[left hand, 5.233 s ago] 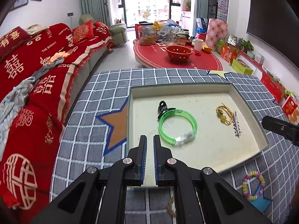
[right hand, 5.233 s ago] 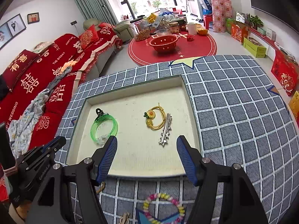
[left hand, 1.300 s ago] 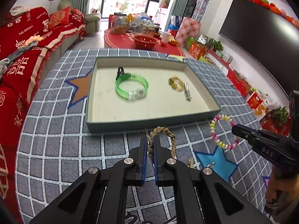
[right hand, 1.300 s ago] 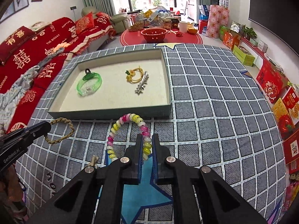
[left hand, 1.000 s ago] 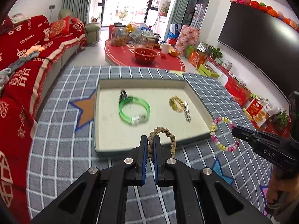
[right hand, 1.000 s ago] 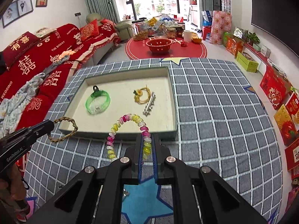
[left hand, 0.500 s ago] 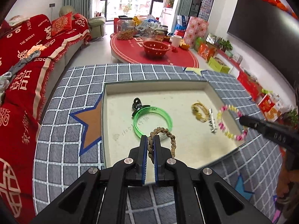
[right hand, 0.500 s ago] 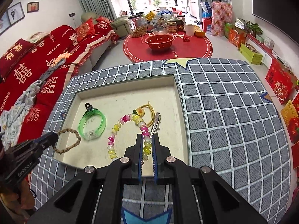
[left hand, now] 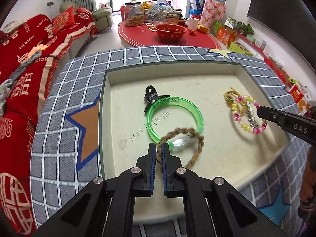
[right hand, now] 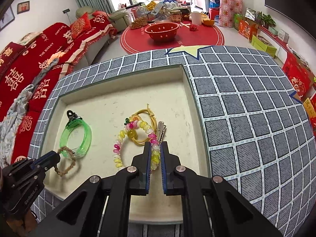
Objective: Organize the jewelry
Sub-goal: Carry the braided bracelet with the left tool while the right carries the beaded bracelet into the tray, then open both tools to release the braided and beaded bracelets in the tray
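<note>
A shallow cream tray [left hand: 197, 73] [right hand: 122, 96] lies on a grey checked table. In it are a green bangle [left hand: 189, 106] [right hand: 86, 132] with a black clip, a yellow cord ornament [right hand: 148, 114] and a silver hair clip [right hand: 161, 128]. My left gripper [left hand: 159, 148] [right hand: 57, 156] is shut on a brown braided bracelet [left hand: 197, 136] [right hand: 67, 165], which hangs over the tray's near part beside the bangle. My right gripper [right hand: 156, 148] [left hand: 258, 111] is shut on a pink, yellow and white bead bracelet [right hand: 118, 146] [left hand: 244, 126], held over the cord ornament and hair clip.
A red sofa [left hand: 23, 63] runs along the left of the table. Beyond the table a round red low table [right hand: 171, 35] carries a red bowl, jars and snacks. Boxes line the right wall. A person's hand [left hand: 310, 179] holds the right gripper.
Both grippers carried their bracelets forward and down, from the tray's near edge to low over its floor. The tray now fills more of both views. Both stay shut.
</note>
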Available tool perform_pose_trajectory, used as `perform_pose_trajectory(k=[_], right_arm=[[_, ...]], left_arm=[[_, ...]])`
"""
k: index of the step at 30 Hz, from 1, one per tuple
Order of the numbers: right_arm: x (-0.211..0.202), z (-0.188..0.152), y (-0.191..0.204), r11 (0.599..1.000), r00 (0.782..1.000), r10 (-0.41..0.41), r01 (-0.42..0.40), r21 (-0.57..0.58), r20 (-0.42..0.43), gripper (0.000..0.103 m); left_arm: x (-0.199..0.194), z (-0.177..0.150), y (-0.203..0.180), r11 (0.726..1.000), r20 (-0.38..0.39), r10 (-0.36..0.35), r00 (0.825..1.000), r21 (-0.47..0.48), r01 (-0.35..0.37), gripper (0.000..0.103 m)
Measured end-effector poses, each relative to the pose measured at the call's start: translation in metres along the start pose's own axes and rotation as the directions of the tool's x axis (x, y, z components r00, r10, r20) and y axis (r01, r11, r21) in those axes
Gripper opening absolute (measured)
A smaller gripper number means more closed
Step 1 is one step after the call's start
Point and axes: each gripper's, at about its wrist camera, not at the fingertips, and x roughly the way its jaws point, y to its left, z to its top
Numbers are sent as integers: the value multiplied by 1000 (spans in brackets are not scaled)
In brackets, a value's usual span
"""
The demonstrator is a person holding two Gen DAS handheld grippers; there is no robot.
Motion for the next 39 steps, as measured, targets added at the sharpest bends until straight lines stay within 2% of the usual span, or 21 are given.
perform_pose_trajectory(k=[7, 13, 20, 21, 23, 24, 25, 31, 39], right_arm=[[14, -1, -3, 1000, 1000, -20, 20, -4, -5, 10], [13, -4, 6, 998, 999, -43, 43, -43, -3, 10], [11, -5, 7, 999, 1000, -23, 23, -25, -17, 12], [10, -5, 7, 1000, 1000, -20, 19, -23, -16, 15], [6, -5, 7, 1000, 1000, -3, 3, -14, -8, 34], [5, -5, 6, 1000, 1000, 5, -5, -9, -3, 52], [3, -5, 6, 1000, 1000, 14, -14, -4, 5, 59], [-16, -4, 8, 997, 996, 69, -70, 20, 51, 59], [-35, -6, 13, 996, 993, 86, -87, 16, 78, 59]], left_arm=[[16, 4, -4, 999, -2, 46, 999, 2, -46, 19], [15, 0, -7, 997, 19, 80, 997, 21, -81, 19], [8, 0, -9, 995, 39, 100, 994, 15, -101, 19], [5, 0, -10, 994, 50, 104, 993, 17, -105, 19], [1, 0, -10, 994, 64, 107, 992, 23, -109, 19], [-2, -1, -11, 994, 70, 108, 992, 28, -110, 19], [-3, -1, -12, 993, 71, 108, 992, 30, -110, 19], [-12, 0, -13, 993, 91, 108, 990, 29, -111, 20], [-13, 5, -13, 995, 88, 96, 991, 24, -98, 20]])
